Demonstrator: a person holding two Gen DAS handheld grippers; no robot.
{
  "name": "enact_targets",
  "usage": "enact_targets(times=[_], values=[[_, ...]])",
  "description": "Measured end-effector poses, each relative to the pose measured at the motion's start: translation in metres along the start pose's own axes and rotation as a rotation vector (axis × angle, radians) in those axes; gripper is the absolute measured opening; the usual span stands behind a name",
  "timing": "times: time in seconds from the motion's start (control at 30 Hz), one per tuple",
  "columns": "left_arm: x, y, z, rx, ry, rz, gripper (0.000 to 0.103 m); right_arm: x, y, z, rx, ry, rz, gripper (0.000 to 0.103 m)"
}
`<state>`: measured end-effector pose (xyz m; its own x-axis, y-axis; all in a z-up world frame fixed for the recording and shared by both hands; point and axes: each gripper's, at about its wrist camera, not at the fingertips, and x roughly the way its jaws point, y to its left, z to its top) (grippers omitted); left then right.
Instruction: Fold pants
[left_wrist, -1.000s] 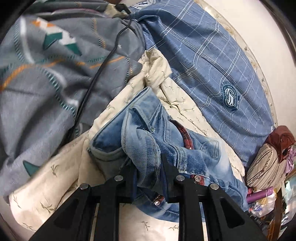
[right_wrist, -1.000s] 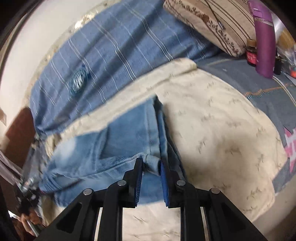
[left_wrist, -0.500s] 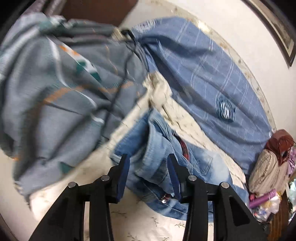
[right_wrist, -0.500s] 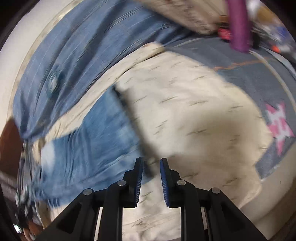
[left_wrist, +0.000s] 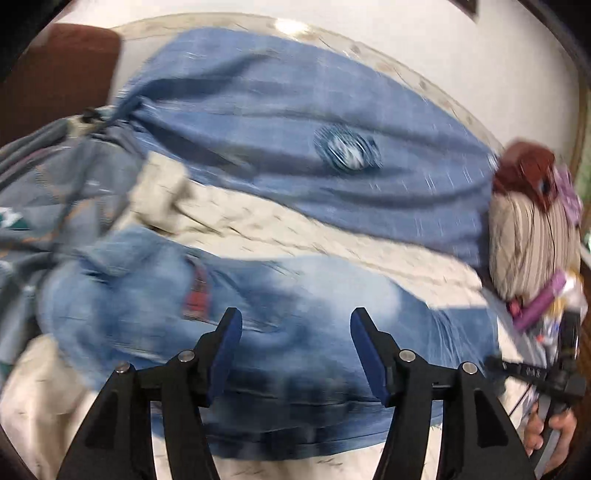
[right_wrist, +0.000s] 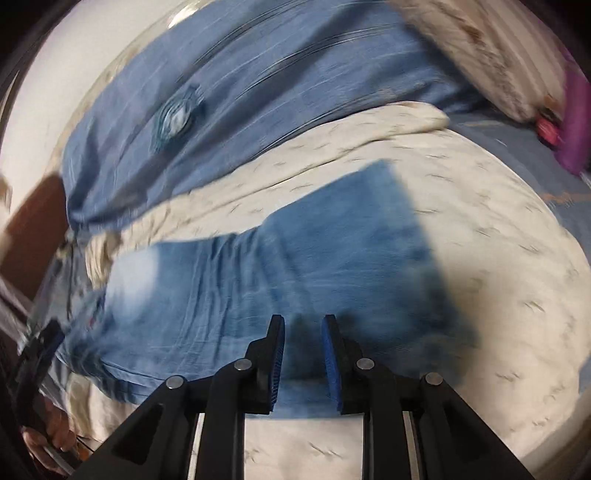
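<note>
Both of my grippers hang over the faded blue denim pants (left_wrist: 314, 295) lying on the cream sheet (right_wrist: 498, 295) of the bed. Left gripper (left_wrist: 295, 347) is opening, jaws wide, nothing pinched between them. Right gripper (right_wrist: 303, 350) stands narrowly parted, released, denim beyond its tips. A blue checked cloth (left_wrist: 295, 110) lies at twelve o'clock.

1. The left gripper (left_wrist: 295, 350) is reaching up from the bottom middle of the left wrist view, its jaws opening wide with nothing pinched between the pads.
2. The right gripper (right_wrist: 303, 354) is pointing up from the bottom middle of its view, jaws standing narrowly apart, gripping nothing.
3. A hand (left_wrist: 550, 439) is showing at the lower right of the left view.
</note>
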<state>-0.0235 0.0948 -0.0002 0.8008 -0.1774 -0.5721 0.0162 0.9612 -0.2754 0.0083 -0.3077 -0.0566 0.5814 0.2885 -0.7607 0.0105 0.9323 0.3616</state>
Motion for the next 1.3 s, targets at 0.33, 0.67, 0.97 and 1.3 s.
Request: enact_targets(times=[0.33,0.67,0.97,1.3], values=[[0.051,0.001,-0.045,0.022,0.349,0.070,0.061,0.039,0.029,-0.020,-0.191,0.133,-0.099,0.024],[0.037,-0.011,-0.059,0.120,0.348,0.069,0.059,0.021,0.012,-0.035,-0.186,0.215,0.001,0.025],[0.016,-0.021,-0.034,0.112,0.140,0.049,0.059,-0.008,0.000,0.026,-0.046,-0.054,0.009,0.027],[0.062,-0.003,-0.053,0.115,0.308,0.187,0.059,0.059,-0.008,0.037,0.080,0.099,-0.161,0.027]])
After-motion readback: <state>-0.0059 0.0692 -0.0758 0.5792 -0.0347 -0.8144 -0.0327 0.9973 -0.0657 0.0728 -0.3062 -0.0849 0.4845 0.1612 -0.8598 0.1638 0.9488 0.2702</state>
